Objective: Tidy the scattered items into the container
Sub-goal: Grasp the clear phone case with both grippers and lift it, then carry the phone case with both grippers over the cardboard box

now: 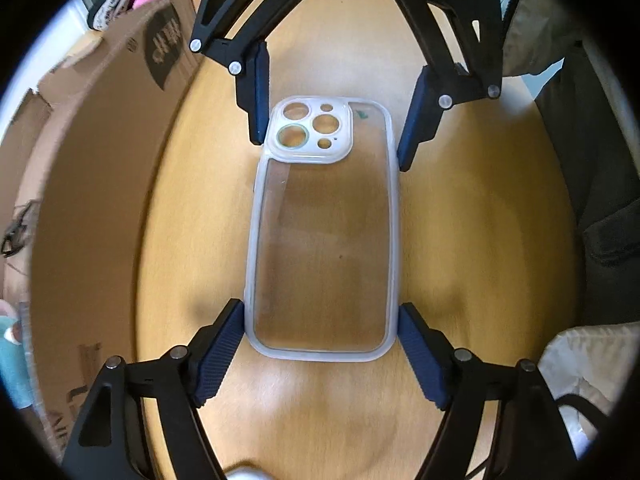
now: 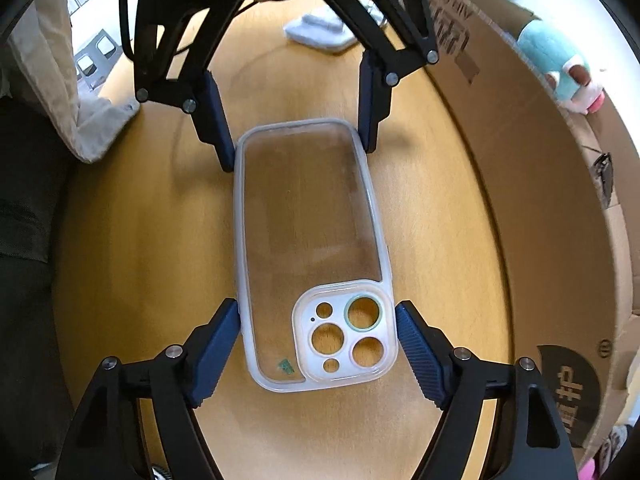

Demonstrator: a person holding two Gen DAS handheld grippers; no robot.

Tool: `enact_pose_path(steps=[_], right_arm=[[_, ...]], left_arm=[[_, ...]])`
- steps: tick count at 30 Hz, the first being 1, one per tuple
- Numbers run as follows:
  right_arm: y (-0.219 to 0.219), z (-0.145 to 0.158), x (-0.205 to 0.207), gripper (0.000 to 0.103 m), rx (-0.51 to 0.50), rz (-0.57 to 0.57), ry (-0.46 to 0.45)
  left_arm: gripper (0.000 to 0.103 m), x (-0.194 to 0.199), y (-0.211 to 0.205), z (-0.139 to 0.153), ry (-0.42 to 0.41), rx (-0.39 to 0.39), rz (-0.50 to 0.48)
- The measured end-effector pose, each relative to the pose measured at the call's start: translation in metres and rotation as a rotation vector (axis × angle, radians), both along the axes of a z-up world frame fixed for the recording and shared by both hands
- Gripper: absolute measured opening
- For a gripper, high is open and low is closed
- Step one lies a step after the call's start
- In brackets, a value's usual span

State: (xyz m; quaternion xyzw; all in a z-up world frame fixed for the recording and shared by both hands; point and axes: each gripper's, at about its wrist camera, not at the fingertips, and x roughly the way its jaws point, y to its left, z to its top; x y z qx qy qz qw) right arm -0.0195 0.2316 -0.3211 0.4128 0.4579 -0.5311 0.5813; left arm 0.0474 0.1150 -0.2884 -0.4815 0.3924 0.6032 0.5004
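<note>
A clear, rounded-rectangle plastic phone case (image 1: 324, 232) lies flat on the wooden tabletop (image 1: 480, 248), held from both ends. The left hand-held gripper (image 1: 320, 336) has its blue ribbed pads touching the long edges at the plain end, pinching the case. The right hand-held gripper (image 2: 318, 340) stands likewise at the camera-cutout end, pads against both edges. A brown cardboard box (image 1: 92, 184) stands just left of the left hand-held gripper and right of the right one. A folded white cloth (image 2: 320, 32) lies beyond the left hand-held gripper.
</note>
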Motion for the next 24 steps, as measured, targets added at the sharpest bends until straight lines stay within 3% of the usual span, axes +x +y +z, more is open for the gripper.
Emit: enact_pose_path(steps=[8,11,14,17,21,24], right_arm=[[0.021,0.070,-0.024,0.083,-0.066,0.023,0.079],[-0.043,0.112,-0.033,0.083,-0.091,0.035,0.133],[-0.067,0.164,-0.051,0.083,-0.110,0.049,0.195],[-0.079,0.192,-0.067,0.083,-0.122,0.050,0.245],[-0.088,0.217,-0.096,0.082,-0.127,0.056,0.284],[-0.087,0.225,-0.110,0.082,-0.120,0.058,0.291]], left_arm=[[0.077,-0.018,0.000,0.089,0.119,0.032,0.015],[0.077,-0.040,-0.031,0.130,0.180,0.045,0.018],[0.077,-0.069,-0.024,0.165,0.236,0.061,0.020],[0.077,-0.094,-0.038,0.194,0.285,0.069,0.007],[0.077,-0.117,-0.049,0.214,0.313,0.076,-0.006],[0.077,-0.137,-0.052,0.211,0.319,0.074,-0.009]])
